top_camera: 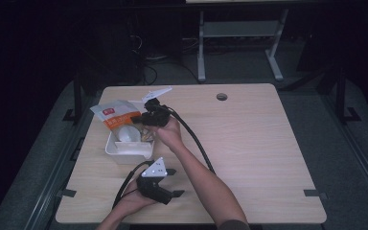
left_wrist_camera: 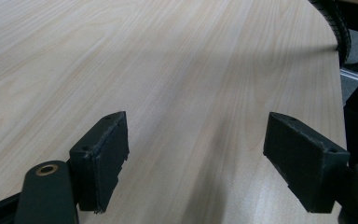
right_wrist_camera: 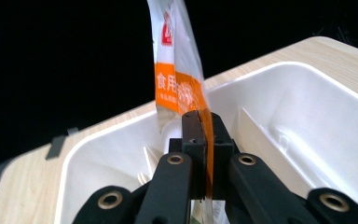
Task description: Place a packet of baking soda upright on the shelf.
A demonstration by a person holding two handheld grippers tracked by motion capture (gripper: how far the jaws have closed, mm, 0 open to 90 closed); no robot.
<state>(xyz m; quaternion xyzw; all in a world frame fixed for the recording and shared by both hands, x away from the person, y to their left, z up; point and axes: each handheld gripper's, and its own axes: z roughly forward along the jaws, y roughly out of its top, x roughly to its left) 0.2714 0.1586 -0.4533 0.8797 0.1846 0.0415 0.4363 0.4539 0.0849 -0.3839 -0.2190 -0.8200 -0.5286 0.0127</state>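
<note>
Pinching orange-white bag (right_wrist_camera: pixel 179 88) over white bin (right_wrist_camera: pixel 307 107): right gripper (right_wrist_camera: pixel 204 126) clamped.

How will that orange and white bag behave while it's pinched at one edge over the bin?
The bag is thin glossy film, so it probably flops and could slip. The right gripper is shut on its edge; it curves unsupported. Its content likely sags toward the white bin.

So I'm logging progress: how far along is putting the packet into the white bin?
Done: the right claw is shut on the orange and white packet. In hand: it holds the packet over the white bin, lower end inside. Left: letting go so the packet lies in the bin. The left claw waits open over the table.
</note>
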